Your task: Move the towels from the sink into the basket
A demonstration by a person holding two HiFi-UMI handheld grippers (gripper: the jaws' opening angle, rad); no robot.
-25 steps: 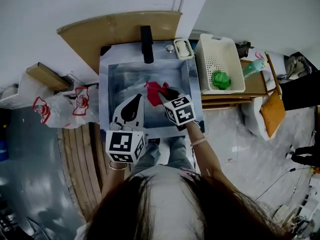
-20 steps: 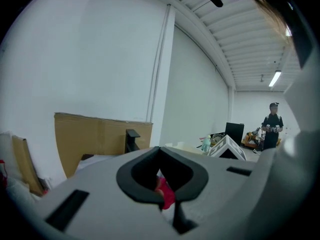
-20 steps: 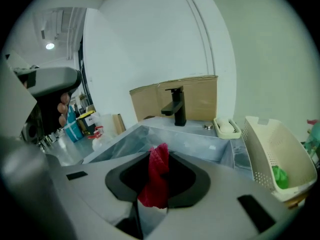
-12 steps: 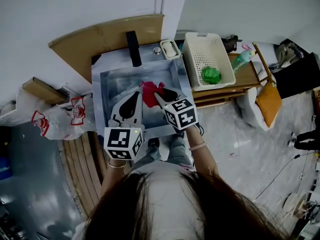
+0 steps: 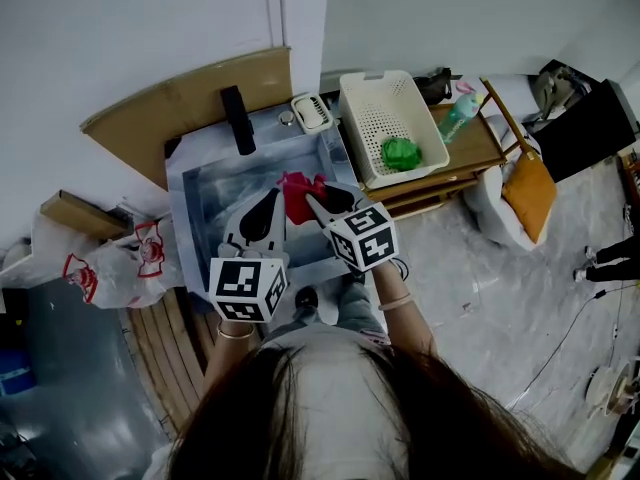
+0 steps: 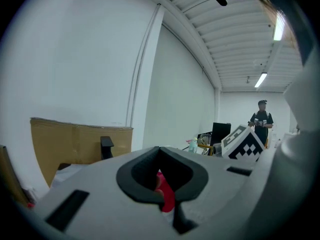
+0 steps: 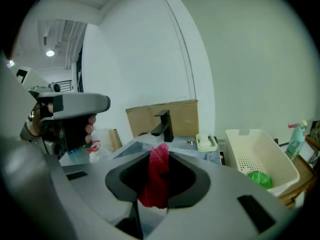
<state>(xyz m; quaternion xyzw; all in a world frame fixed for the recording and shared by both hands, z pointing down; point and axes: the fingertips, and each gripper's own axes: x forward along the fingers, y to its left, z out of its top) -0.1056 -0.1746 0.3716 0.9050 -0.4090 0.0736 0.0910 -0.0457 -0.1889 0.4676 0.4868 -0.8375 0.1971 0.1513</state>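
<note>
The wooden surface (image 5: 485,148) beside the sink (image 5: 215,203) carries a white basket (image 5: 380,118) and a green bottle (image 5: 460,116).

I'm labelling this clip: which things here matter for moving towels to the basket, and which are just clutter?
Job: red towel, sink, white basket, green towel, right gripper.
Lying about: black faucet, soap dish, spray bottle, cardboard, plastic bags.

I read the red towel (image 7: 155,184) as coarse, ribbed cloth. Right claw (image 7: 160,155) and left claw (image 6: 160,151): smooth matt grey plastic shells with matt black linings. Sink (image 5: 208,200): metal with a dull sheen. Faucet (image 5: 236,120): matt black. Basket (image 5: 375,123): cream perforated plastic. Cardboard panel (image 5: 170,103): plain matt brown.
</note>
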